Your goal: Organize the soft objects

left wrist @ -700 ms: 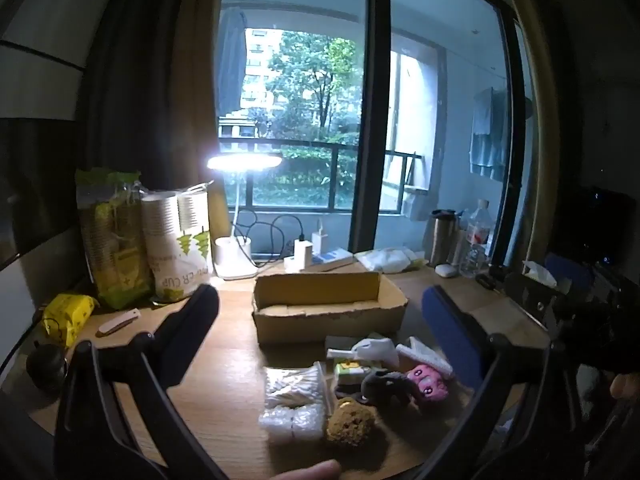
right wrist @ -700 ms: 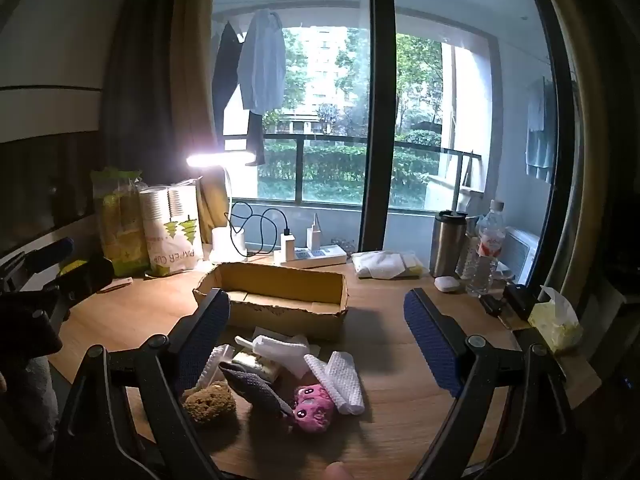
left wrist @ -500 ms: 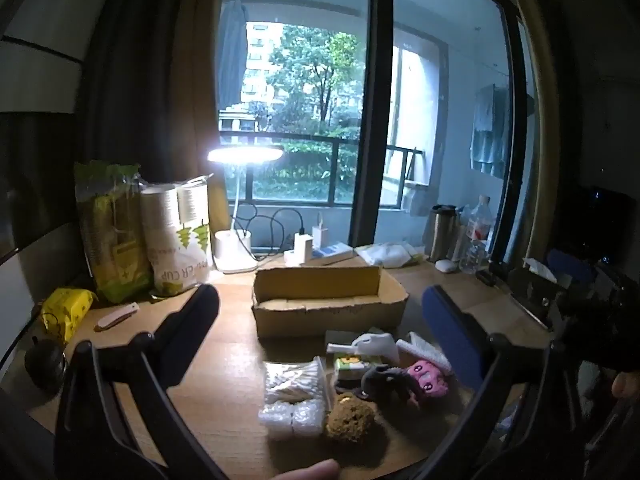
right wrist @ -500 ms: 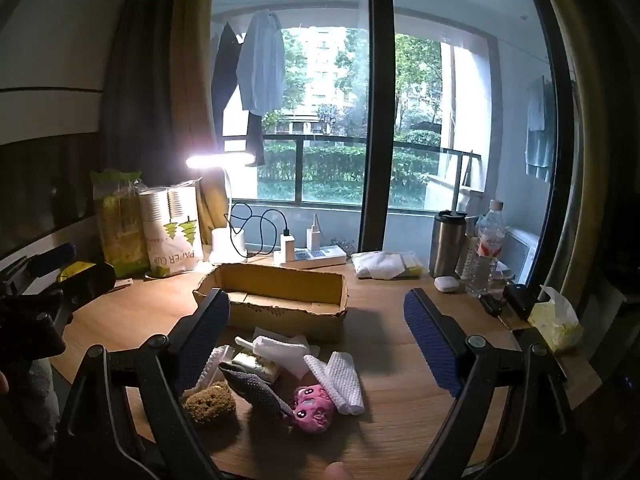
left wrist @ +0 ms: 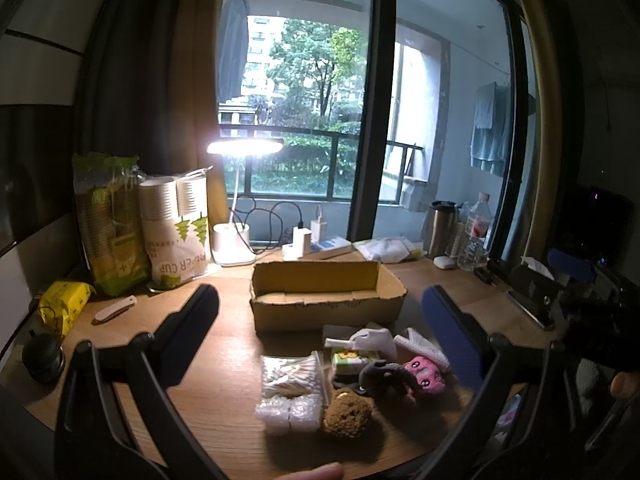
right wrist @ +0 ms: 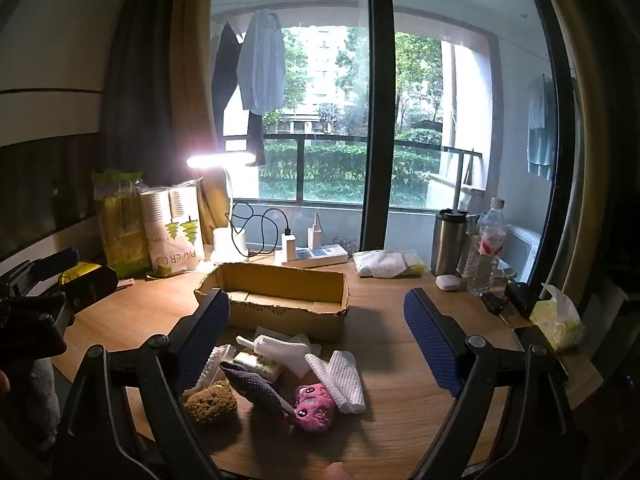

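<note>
Task status: not begun, by appearance. Cardboard box (left wrist: 326,296) is seen empty at desk centre. Soft items are heaped just in front of it: brown sponge (left wrist: 347,413), grey plush (right wrist: 256,388), pink plush (right wrist: 314,407), white rolled cloth (right wrist: 339,376), cotton packs (left wrist: 290,374). Left gripper (left wrist: 320,326) and right gripper (right wrist: 316,332) are held spread wide above the heap, nothing gripped. All items remain to be sorted.

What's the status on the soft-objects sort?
Both claws, left and right, open, empty. Soft pile on desk, cardboard box behind it. Nothing in the way.
</note>
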Demonstrator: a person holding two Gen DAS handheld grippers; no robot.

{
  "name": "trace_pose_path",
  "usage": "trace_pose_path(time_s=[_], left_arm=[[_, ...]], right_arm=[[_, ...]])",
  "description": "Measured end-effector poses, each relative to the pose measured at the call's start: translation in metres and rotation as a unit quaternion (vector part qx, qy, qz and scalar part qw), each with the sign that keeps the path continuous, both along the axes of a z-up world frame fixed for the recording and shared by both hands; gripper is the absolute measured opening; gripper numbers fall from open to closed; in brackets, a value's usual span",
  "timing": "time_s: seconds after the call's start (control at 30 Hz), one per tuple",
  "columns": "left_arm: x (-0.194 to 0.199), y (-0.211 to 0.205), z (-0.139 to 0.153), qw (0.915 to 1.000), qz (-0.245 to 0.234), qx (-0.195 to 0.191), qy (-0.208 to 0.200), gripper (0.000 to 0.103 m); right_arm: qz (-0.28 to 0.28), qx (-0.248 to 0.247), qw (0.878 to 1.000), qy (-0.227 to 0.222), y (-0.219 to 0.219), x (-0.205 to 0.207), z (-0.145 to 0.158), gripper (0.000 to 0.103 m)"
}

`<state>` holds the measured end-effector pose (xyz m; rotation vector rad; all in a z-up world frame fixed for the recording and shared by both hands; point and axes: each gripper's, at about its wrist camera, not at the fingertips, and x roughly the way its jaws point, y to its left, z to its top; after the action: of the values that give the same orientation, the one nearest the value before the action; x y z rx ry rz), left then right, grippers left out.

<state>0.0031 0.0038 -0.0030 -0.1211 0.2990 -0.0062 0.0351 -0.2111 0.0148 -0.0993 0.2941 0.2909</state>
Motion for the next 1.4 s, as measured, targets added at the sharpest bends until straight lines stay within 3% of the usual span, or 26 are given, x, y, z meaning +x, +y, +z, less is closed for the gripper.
trace_pose_path(time_s=[1.4], left_arm=[[-0.0036,-0.0025,0.0009,1.0,-0.005,0.003,-0.002,0.102]], right_arm=[[0.001,0.006,1.0,0.013,0.0011,0.0014,-0.0034,0.091]])
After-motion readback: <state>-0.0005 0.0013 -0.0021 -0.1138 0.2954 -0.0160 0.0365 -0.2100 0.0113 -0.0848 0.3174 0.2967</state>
